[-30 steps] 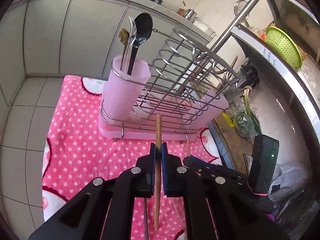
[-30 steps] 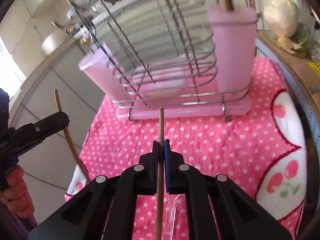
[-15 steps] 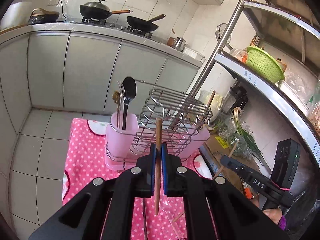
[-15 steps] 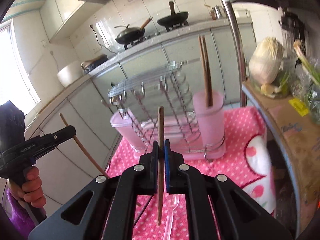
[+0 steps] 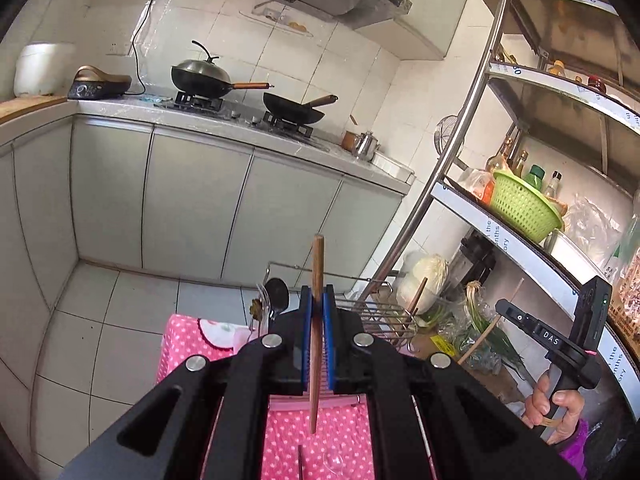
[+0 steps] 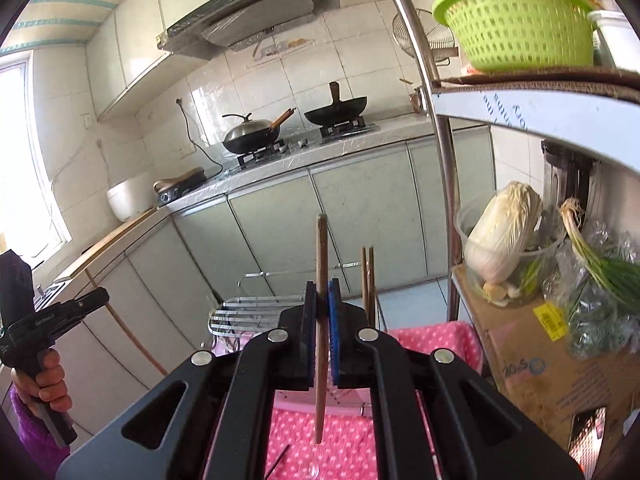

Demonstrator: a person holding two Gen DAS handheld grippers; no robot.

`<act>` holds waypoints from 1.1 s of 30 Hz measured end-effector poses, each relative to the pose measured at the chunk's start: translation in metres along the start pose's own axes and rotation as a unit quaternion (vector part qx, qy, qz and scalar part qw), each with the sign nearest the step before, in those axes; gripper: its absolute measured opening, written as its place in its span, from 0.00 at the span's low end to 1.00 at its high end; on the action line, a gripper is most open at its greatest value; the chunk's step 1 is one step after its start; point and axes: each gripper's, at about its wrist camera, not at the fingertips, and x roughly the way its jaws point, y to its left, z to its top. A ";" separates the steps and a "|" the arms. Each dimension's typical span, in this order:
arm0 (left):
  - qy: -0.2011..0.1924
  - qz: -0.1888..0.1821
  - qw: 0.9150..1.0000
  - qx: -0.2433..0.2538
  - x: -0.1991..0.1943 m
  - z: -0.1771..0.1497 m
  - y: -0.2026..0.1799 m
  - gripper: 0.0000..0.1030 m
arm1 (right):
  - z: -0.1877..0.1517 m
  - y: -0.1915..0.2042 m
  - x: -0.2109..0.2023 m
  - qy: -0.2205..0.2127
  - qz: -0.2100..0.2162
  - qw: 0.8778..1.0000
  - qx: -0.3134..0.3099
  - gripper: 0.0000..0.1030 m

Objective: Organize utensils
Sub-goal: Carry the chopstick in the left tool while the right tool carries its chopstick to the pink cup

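Note:
My left gripper is shut on a wooden chopstick that stands nearly upright above the pink dotted cloth. My right gripper is shut on a second wooden chopstick, also upright. Below and beyond both sits the wire utensil rack, mostly hidden by the fingers. A black ladle sticks up from its left side, and two chopsticks stand in its pink cup. A clear plastic spoon lies on the cloth. Each gripper shows in the other's view, held by a hand.
A steel shelf post rises at the right, with a green basket on the shelf. A cabbage, spring onions and a cardboard box sit below it. Grey cabinets and a stove with two woks stand behind.
Both grippers have risen with their chopsticks and tilted toward level. The rack has sunk from the middle of each view to the lower part, behind the fingers.

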 end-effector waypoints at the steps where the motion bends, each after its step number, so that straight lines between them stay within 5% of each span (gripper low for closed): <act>1: -0.005 0.003 1.000 0.003 -0.001 0.006 -0.001 0.05 | 0.006 -0.002 0.001 -0.003 -0.003 1.000 0.000 0.06; 15: -0.043 0.037 0.998 0.010 0.021 0.064 0.003 0.05 | 0.060 -0.012 0.019 -0.053 -0.044 0.997 -0.015 0.06; 33: 0.033 0.063 0.997 0.000 0.101 0.044 0.032 0.05 | 0.034 -0.034 0.104 0.045 -0.054 0.997 -0.017 0.06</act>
